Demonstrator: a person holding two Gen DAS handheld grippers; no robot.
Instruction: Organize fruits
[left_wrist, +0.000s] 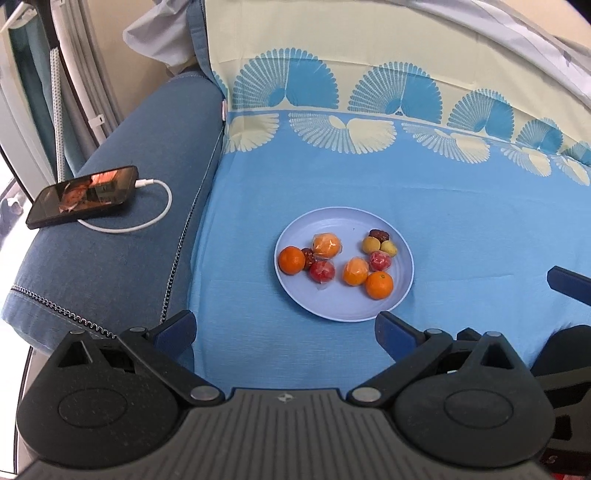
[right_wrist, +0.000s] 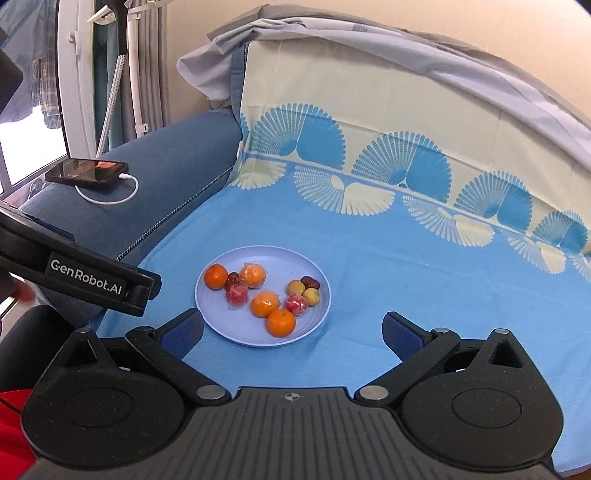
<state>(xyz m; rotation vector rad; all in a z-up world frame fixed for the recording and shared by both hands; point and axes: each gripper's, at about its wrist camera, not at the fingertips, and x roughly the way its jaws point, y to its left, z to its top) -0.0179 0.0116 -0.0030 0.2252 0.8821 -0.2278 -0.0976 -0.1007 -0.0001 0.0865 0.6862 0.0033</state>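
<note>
Orange fruit (left_wrist: 379, 284) sits nearest on the plate (left_wrist: 343, 310); my left gripper (left_wrist: 284, 328) and right gripper (right_wrist: 293, 330) hang wide open, empty. I'd drop straight down, straddle it, and close gently.

Left gripper (left_wrist: 284, 328) held level, fingers (left_wrist: 176, 328) spread wide, nothing between them. Right gripper (right_wrist: 293, 330) same pose, fingers (right_wrist: 400, 334) wide apart, nothing held. Left gripper sits just left of right, side by side.

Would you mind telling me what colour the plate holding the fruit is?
The plate is pale lavender-blue; the left wrist view shows it best.
</note>
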